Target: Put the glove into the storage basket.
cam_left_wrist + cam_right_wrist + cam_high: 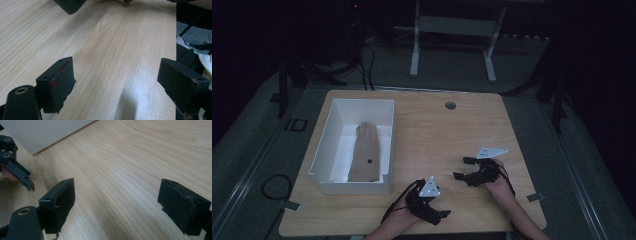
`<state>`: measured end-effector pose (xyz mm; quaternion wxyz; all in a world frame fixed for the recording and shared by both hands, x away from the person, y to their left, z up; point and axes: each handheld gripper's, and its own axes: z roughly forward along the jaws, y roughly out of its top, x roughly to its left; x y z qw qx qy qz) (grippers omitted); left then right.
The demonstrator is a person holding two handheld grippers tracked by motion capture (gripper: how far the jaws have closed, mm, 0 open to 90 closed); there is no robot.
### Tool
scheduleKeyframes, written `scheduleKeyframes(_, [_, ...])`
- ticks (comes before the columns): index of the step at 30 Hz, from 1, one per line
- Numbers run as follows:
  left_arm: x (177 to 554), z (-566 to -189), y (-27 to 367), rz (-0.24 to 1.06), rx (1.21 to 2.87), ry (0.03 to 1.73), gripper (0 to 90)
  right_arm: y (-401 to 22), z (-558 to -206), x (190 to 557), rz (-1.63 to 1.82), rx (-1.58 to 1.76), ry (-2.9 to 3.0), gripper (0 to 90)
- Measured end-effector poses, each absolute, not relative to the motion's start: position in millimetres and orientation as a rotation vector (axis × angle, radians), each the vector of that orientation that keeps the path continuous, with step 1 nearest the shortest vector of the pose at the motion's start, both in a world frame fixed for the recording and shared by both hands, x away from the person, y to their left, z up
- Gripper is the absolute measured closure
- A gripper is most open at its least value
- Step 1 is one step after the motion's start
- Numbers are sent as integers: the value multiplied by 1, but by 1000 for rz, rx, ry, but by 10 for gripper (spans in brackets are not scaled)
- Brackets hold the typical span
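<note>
At the near edge of the wooden surface (437,125) both grippers rest low with jaws spread and nothing between them — the left gripper (443,214) pointing rightward, the right gripper (462,168) pointing left toward the white bin (384,145). Farther back and left, the tan glove (364,152) lies flat inside that bin, its long axis running near-to-far, fingers away — the left hand (399,220) sits nearer to it.

Flat rectangular wooden tabletop (447,135): we see pale beige with fine wavy grain lines.
Open rectangular plastic box (384,107) at the tabletop's left edge: plain white.
Limp fabric glove (365,152) in it: tan-brown, one small dark dot.
Left gripper (117,85): black, with reddish flecks on one pad.
Right gripper (116,203): black, grey plate on top.
</note>
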<state>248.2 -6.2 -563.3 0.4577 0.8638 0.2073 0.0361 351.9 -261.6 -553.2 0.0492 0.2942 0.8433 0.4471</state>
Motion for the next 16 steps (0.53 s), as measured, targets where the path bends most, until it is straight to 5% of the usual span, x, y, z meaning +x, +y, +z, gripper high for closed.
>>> scheduleKeyframes(16, [247,-566,-5,96,2084,518,145,-269,-561,348,1343,895,2533,145])
